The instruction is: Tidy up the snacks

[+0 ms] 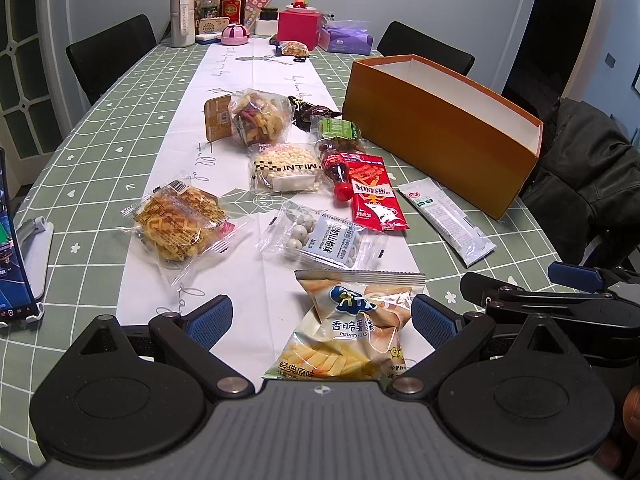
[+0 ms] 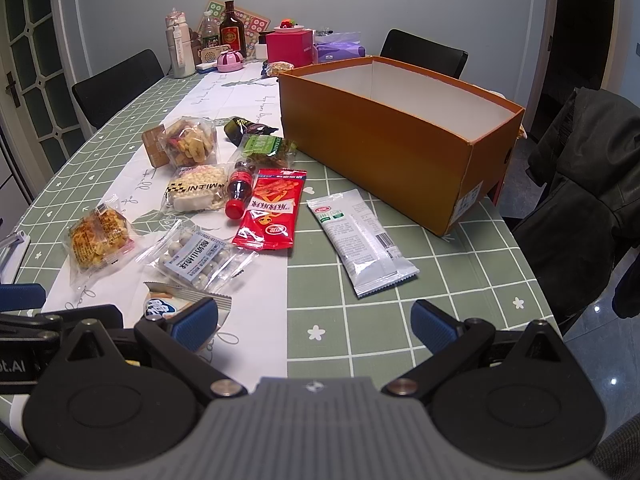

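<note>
Crinkly foil packets (image 1: 352, 332), rectangular cardboard box (image 2: 384, 148)

Both views are evenly lit by soft indoor light from above, with faint shadows. Clear snack wrappers (image 1: 182, 220) show small glare spots. Focus is sharp at the centre. Fisheye distortion curves the table (image 2: 420, 320) edges, and the corners darken.

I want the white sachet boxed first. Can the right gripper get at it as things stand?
Probably yes: the right gripper is open, and the white sachet lies flat ahead on bare tablecloth, touching nothing.
</note>
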`<action>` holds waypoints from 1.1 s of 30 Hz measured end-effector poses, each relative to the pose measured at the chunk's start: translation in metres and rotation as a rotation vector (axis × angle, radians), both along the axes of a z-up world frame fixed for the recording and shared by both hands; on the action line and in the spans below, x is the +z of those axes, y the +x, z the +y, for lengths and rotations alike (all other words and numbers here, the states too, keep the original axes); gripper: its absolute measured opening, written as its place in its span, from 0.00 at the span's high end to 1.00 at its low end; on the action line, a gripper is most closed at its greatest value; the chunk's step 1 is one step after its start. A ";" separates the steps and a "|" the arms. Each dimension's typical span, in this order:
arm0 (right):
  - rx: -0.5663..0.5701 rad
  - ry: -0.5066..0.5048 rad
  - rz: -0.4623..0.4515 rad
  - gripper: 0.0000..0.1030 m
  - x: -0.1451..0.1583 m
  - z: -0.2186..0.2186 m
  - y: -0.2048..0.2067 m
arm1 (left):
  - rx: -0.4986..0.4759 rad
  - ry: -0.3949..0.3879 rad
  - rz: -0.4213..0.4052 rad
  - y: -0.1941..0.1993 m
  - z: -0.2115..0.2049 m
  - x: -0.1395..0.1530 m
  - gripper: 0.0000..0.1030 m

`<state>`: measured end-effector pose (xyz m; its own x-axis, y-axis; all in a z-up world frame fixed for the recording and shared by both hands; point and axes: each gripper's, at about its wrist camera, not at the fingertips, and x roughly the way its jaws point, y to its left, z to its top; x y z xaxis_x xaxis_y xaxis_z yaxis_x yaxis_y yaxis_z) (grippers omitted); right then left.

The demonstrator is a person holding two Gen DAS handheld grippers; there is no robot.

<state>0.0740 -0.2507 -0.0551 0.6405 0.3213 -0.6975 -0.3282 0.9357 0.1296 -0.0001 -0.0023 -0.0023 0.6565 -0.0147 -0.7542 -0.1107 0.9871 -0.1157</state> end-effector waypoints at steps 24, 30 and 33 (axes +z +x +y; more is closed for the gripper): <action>0.033 0.047 -0.048 0.03 0.029 -0.017 0.018 | -0.061 -0.040 0.042 0.009 -0.015 -0.020 0.00; 0.228 -0.046 -0.097 0.03 0.042 -0.009 0.059 | -0.081 -0.019 0.061 0.017 -0.025 -0.026 0.00; 0.313 -0.076 -0.036 0.03 0.033 -0.004 0.087 | -0.078 -0.027 0.074 0.021 -0.028 -0.031 0.00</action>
<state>0.1610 -0.2548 -0.0216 0.5436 0.4545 -0.7057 -0.6051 0.7949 0.0459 0.0212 -0.0303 -0.0328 0.5952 -0.0842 -0.7992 -0.0429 0.9897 -0.1362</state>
